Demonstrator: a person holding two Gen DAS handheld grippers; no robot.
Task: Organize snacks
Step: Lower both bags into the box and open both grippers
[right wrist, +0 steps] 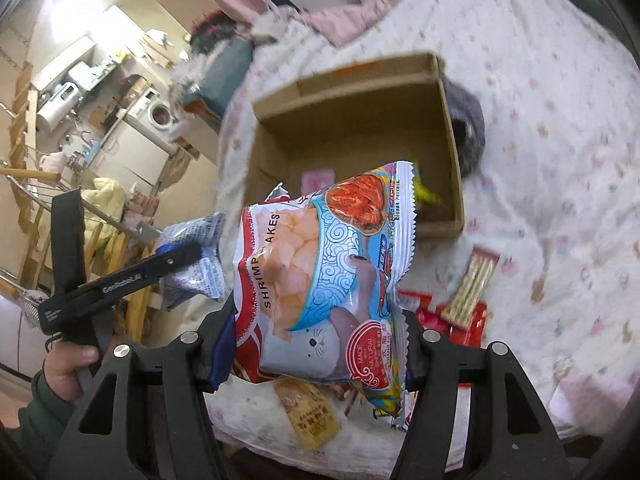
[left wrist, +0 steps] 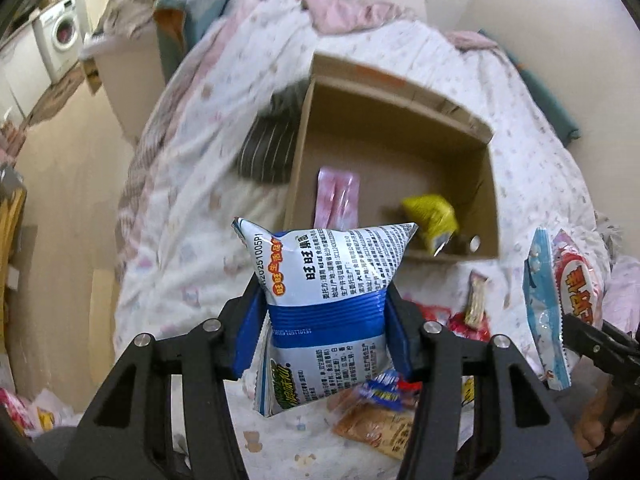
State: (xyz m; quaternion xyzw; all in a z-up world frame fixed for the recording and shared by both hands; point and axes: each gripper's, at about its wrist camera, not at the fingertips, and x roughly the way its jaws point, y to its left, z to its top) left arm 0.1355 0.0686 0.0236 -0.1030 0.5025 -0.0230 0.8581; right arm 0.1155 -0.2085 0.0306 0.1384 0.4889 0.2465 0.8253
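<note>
Above the bed [left wrist: 192,208], the left gripper [left wrist: 326,308] is clamped on a blue-and-white snack bag [left wrist: 320,280], and the right gripper [right wrist: 316,328] is clamped on a shrimp flakes bag [right wrist: 320,272]. Beyond both, an open cardboard box [left wrist: 400,92] holds a pink packet [left wrist: 336,196] and a yellow packet [left wrist: 430,216]; other snacks lie loose on the quilt.

A big bed [right wrist: 560,128] with a white quilt dotted with small pastel prints carries everything. An open brown cardboard box [left wrist: 400,152] sits on the quilt. A dark striped cloth [left wrist: 268,148] lies just beside the box, touching its side. Nearer the camera, loose snacks lie on the quilt: a long clear pack of pale biscuit sticks [right wrist: 472,284] rests across a flat red packet [right wrist: 468,322], and an orange-brown flat packet [right wrist: 310,416] lies close by.
</note>
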